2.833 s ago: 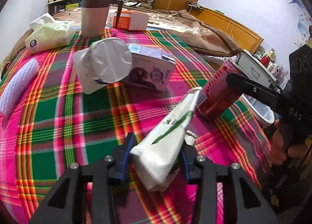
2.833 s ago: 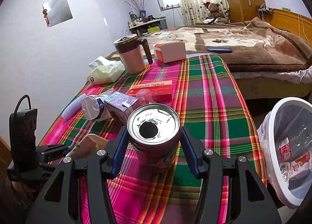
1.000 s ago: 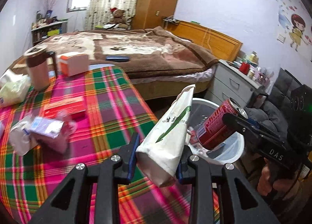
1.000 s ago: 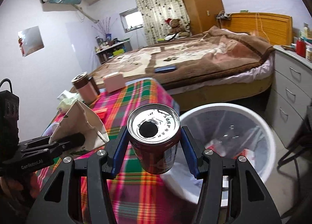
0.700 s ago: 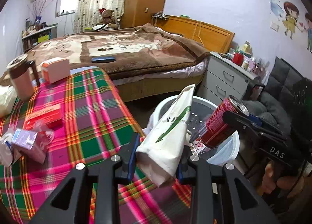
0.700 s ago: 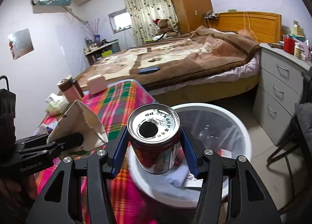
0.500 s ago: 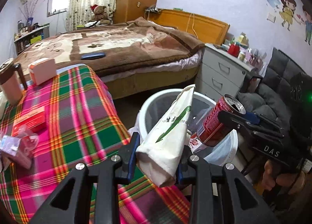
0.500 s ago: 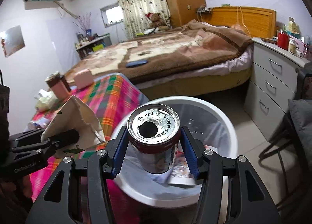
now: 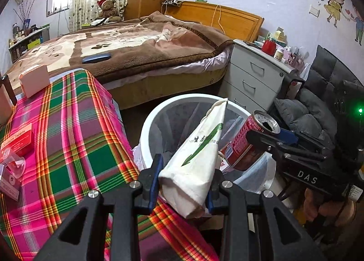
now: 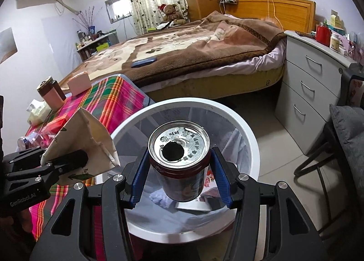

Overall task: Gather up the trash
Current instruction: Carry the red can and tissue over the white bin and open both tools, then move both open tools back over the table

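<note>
A: Item one?
B: Left gripper. Fingers pinch a crumpled white paper bag with green print, held by its lower end, its open end pointing up and away. It hangs over the near rim of the bin, just off the bench edge.

A: Item two?
B: Right gripper. Blue-padded fingers clamp a red can by its sides. The can is upright in the right wrist view, top open, and sits above the bin's mouth, clear of the rim.

A: The bin?
B: White, round, with a clear liner. It stands on the floor between the bench and the grey drawers. Some packaging lies at its bottom; what kind, I cannot tell.

A: Left on the bench?
B: Plaid cloth in pink and green. On it: a red box, a pink box, a brown mug, a tissue pack. A few small items at the near left edge, unclear.

A: Background?
B: Bed with brown blanket, just beyond the bench.
</note>
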Tool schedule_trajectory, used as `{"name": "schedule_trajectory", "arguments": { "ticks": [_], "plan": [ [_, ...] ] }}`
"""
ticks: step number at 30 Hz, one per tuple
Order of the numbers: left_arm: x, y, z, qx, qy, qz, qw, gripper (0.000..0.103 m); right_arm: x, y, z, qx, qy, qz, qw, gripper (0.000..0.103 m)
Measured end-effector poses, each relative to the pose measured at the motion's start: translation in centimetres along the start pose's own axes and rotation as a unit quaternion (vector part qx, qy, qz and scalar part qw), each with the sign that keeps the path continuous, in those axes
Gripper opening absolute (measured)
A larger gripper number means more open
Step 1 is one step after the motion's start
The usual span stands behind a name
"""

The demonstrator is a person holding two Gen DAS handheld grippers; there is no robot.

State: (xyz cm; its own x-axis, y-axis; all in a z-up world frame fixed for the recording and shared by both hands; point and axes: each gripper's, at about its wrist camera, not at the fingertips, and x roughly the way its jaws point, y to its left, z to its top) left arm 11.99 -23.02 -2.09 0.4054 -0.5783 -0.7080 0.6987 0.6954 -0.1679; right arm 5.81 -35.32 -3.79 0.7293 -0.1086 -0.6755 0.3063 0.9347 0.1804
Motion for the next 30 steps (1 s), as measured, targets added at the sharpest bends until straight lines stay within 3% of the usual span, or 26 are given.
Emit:
{"name": "schedule_trajectory", "arguments": {
  "ticks": [6,9,12,30],
  "plan": [
    [0.5,0.0,-0.1,-0.005,0.002,-0.001,1.0000,0.035,0.9,-0.6,-0.1,0.000,0.021,-0.008,1.000,0.055],
    [0.5,0.2,-0.1,-0.010,0.001,0.001,0.9999,0.054,1.1,-0.8,-0.2,0.004,0.027,-0.017,0.999,0.056],
    [0.3,0.4,-0.1,-0.014,-0.001,-0.001,0.9999,0.054,0.9,-0.9,-0.2,0.015,0.022,-0.015,1.000,0.063],
    [-2.3,2.3,-1.1,-0.035,-0.019,0.013,0.9991,0.057,-0.9,0.4,0.0,0.014,-0.009,-0.019,1.000,0.063]
  ]
}}
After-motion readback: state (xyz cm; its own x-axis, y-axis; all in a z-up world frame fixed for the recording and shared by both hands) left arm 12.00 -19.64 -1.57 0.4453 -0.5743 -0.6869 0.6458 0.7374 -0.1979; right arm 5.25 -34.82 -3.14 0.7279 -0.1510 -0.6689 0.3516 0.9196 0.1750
